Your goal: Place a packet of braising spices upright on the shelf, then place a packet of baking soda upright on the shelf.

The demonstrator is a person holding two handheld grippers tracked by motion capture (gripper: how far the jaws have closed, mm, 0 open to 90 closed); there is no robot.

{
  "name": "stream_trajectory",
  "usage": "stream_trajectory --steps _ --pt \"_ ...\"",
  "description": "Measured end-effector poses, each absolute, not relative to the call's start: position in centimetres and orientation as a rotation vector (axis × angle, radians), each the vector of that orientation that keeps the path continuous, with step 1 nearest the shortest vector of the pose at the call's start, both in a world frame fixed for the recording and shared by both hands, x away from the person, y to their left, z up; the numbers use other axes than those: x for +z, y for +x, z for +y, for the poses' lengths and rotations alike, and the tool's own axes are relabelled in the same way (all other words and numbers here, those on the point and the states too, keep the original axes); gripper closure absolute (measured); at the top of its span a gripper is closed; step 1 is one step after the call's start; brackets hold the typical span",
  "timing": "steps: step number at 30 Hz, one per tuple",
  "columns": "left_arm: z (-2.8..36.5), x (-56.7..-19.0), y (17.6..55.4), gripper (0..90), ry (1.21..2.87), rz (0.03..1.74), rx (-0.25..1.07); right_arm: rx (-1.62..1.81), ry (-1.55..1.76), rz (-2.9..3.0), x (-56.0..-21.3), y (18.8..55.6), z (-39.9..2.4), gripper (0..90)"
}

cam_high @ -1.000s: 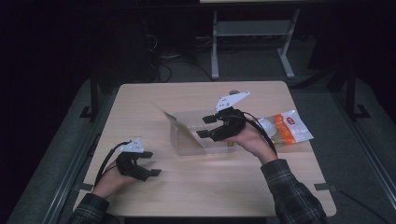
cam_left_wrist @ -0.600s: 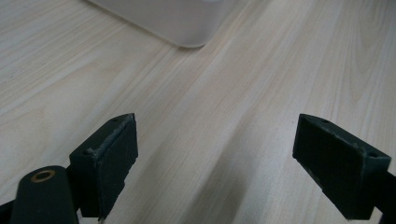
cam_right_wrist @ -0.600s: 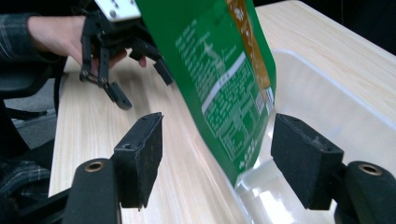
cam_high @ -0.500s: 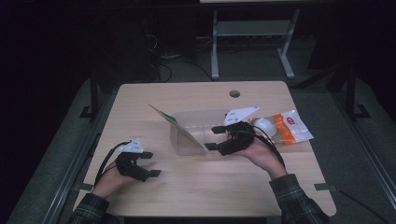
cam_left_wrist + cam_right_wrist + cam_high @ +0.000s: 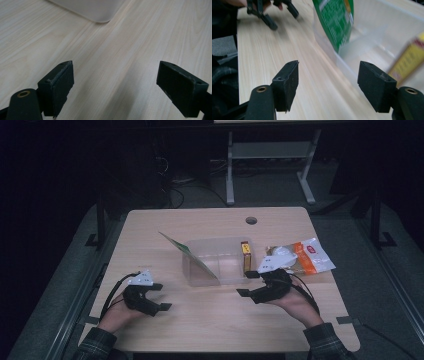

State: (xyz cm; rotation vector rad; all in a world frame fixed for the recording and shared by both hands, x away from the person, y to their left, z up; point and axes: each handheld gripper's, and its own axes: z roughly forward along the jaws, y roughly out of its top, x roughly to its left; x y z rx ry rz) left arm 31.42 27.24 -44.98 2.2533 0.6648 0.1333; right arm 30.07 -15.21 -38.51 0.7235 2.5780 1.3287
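Yellow box point(image 5: 245, 256) now lies in the clear bin point(image 5: 220, 276); right gripper point(image 5: 248, 284) has withdrawn, jaws open, empty

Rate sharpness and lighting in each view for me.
High view: dim, dark surroundings, the light wooden table lit but soft. Left gripper view: bright, sharp wood grain, soft shadow. Right gripper view: motion-blurred green flat packet and clear plastic bin; black right claw sharp.

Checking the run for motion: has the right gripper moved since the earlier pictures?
Yes. The right gripper has come down and toward the person, from over the clear bin to the table in front of it, jaws open and empty.
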Motion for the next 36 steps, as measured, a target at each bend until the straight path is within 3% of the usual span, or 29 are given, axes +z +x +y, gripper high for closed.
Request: stream_trajectory --steps 7,14,17,21,26,36 --pt "27.8 -45.1 30.7 14.2 2.249 0.681 0.141 1.272 0.866 2.551 -40.4 29.4 -18.9 32.7" --pt "28.4 -45.1 30.3 14.7 2.244 0.696 0.156 1.172 1.084 2.447 -41.8 31.4 -22.7 36.8" --pt "28.4 -45.2 30.4 14.8 2.244 0.702 0.159 1.125 1.154 2.4 -42.1 32.7 -23.5 46.1" --pt "28.2 -45.2 30.4 15.1 2.255 0.696 0.159 1.03 1.25 2.327 -42.4 34.7 -24.0 73.2" --pt "28.1 -45.3 30.6 15.2 2.266 0.69 0.154 0.995 1.294 2.28 -42.4 36.9 -24.1 88.5" --pt "27.9 -45.5 30.6 15.5 2.27 0.687 0.146 0.908 1.332 2.275 -44.5 40.6 -24.2 89.8"
